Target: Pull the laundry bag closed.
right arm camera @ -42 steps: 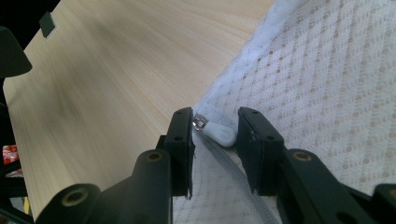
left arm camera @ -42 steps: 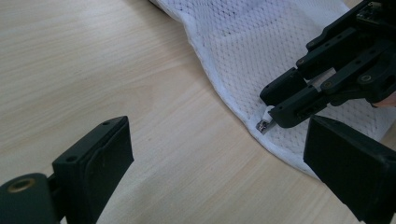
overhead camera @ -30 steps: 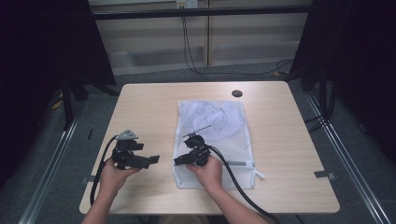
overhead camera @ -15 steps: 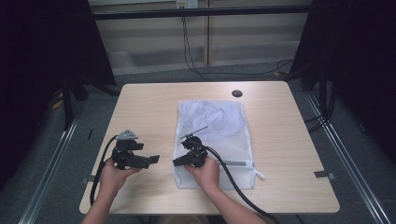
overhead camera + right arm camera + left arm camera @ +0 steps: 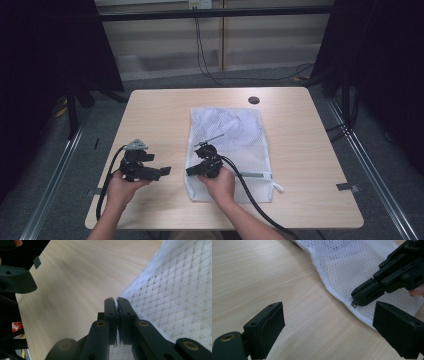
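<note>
While both of my hands sit where they were a second ago, the one change I see is in my right gripper: its jaws have just been closing, and now they are pressed together at the left edge of the white mesh bag. In the left gripper view a small metal zipper pull sticks out at the tip of those closed jaws, so I read it as pinched on the pull at the bag's hem. In the right gripper view the two black jaws meet with only a sliver of white mesh between them. My left gripper hovers over bare wood just left of the bag, jaws spread wide and holding nothing. The bag lies flat on the light wooden table, right of centre, its long side running away from me. It is rectangular, fine-holed netting with a stitched white border; the far half looks crumpled, with something white bunched inside, and the near half lies smoother.
</note>
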### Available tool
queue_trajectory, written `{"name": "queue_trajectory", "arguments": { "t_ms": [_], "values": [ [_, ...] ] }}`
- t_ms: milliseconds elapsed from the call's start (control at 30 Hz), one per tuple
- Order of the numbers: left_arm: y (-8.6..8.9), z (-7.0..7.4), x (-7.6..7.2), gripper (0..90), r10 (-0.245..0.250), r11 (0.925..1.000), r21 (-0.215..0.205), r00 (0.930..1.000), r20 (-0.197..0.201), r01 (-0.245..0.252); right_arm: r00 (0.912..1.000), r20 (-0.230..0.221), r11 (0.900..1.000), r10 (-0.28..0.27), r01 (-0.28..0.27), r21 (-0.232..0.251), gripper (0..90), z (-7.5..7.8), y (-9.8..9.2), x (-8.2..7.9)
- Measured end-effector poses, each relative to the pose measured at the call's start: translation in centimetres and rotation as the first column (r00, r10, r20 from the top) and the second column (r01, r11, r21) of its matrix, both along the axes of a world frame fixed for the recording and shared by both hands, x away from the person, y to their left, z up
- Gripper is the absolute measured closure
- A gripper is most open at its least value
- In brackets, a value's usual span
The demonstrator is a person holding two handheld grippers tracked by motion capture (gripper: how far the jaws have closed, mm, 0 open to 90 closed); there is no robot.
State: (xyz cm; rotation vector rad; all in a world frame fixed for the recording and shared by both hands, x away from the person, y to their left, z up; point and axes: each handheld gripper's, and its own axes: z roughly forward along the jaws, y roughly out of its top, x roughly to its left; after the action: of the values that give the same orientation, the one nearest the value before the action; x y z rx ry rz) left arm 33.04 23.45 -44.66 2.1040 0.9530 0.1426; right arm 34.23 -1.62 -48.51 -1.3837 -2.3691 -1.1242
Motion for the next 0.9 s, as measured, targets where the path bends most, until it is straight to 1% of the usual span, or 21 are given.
{"name": "queue_trajectory", "arguments": {
  "t_ms": [33,100,133,167,200,233,267,300,333,367,400,467,533,567,600,700,800,867,900],
  "values": [
    [-0.1,0.0,0.0,10.4,-0.001,1.0,-0.005,1.0,-0.003,0.001,0.9999,-0.011,1.0,-0.004,0.004,0.019,87.1,0.2,-0.2,0.0],
    [-0.2,-0.1,0.0,10.8,-0.003,1.0,-0.01,1.0,-0.004,0.003,0.9999,-0.015,0.999,-0.006,0.006,0.034,87.1,0.4,-0.5,0.0],
    [-0.2,-0.1,0.0,10.8,-0.009,0.9998,-0.015,0.9999,-0.008,0.009,0.9999,-0.015,0.999,-0.006,0.006,0.034,87.1,0.4,-0.5,0.0],
    [-0.4,-0.2,-0.1,10.9,-0.014,0.9995,-0.027,0.9998,-0.013,0.013,0.9998,-0.017,0.999,-0.006,0.007,0.051,87.1,0.7,-0.8,0.1],
    [-0.4,-0.2,-0.1,11.0,-0.014,0.9995,-0.027,0.9998,-0.013,0.013,0.9999,-0.014,0.999,-0.007,0.007,0.052,87.1,0.9,-0.9,0.1],
    [-0.6,-0.3,-0.1,11.0,-0.025,0.9986,-0.047,0.9993,-0.026,0.024,0.9998,-0.019,0.999,-0.011,0.012,0.049,87.1,1.0,-1.1,0.0],
    [-0.6,-0.3,-0.1,11.0,-0.025,0.9986,-0.047,0.9993,-0.026,0.024,0.9998,-0.019,0.999,-0.011,0.012,0.049,87.1,1.0,-1.1,0.0],
    [-0.7,-0.3,-0.2,11.0,-0.022,0.9984,-0.052,0.9994,-0.028,0.021,0.9999,-0.014,0.998,-0.009,0.01,0.061,87.1,1.1,-1.2,0.0],
    [-0.8,-0.4,-0.2,11.2,-0.027,0.9986,-0.047,0.9992,-0.029,0.025,0.9999,-0.011,0.998,-0.008,0.009,0.061,87.1,1.3,-1.4,0.0],
    [-1.0,-0.5,-0.2,11.3,-0.03,0.9985,-0.047,0.9988,-0.039,0.029,0.9999,-0.011,0.998,-0.008,0.008,0.067,87.1,1.4,-1.5,0.0],
    [-1.0,-0.5,-0.2,11.5,-0.03,0.9985,-0.047,0.9988,-0.039,0.029,0.9999,-0.011,0.998,-0.008,0.008,0.067,87.1,1.4,-1.5,0.0],
    [-1.2,-0.7,-0.2,11.7,-0.035,0.9984,-0.047,0.998,-0.051,0.033,0.9999,-0.01,0.998,-0.004,0.005,0.07,87.1,1.6,-1.6,-0.1],
    [-1.8,-1.0,-0.2,12.6,-0.053,0.9972,-0.057,0.9961,-0.07,0.049,1.0,-0.002,0.997,0.001,-0.001,0.074,87.1,1.8,-1.7,-0.2],
    [-1.8,-1.0,-0.2,12.8,-0.053,0.9972,-0.057,0.9961,-0.07,0.049,1.0,-0.003,0.997,-0.001,0.001,0.077,87.1,1.9,-1.7,-0.2],
    [-1.9,-1.1,-0.2,12.8,-0.058,0.9974,-0.049,0.9957,-0.073,0.054,1.0,-0.003,0.997,-0.001,0.001,0.077,87.1,1.9,-1.7,-0.2],
    [-2.6,-1.5,-0.2,13.6,-0.075,0.9955,-0.066,0.9926,-0.096,0.068,1.0,0.005,0.997,0.004,-0.004,0.083,87.1,2.1,-1.9,-0.2],
    [-2.9,-1.7,-0.2,14.4,-0.079,0.9952,-0.066,0.9914,-0.104,0.073,1.0,0.009,0.996,0.003,-0.004,0.089,87.1,2.2,-1.9,-0.2],
    [-3.2,-1.9,-0.1,14.4,-0.086,0.995,-0.06,0.9906,-0.106,0.08,0.9999,0.014,0.996,0.005,-0.007,0.084,87.1,2.3,-2.0,-0.3],
    [-3.4,-2.0,-0.1,14.8,-0.091,0.9941,-0.07,0.9891,-0.116,0.083,0.9998,0.016,0.996,0.009,-0.011,0.084,87.1,2.4,-2.0,-0.3]
  ]
}}
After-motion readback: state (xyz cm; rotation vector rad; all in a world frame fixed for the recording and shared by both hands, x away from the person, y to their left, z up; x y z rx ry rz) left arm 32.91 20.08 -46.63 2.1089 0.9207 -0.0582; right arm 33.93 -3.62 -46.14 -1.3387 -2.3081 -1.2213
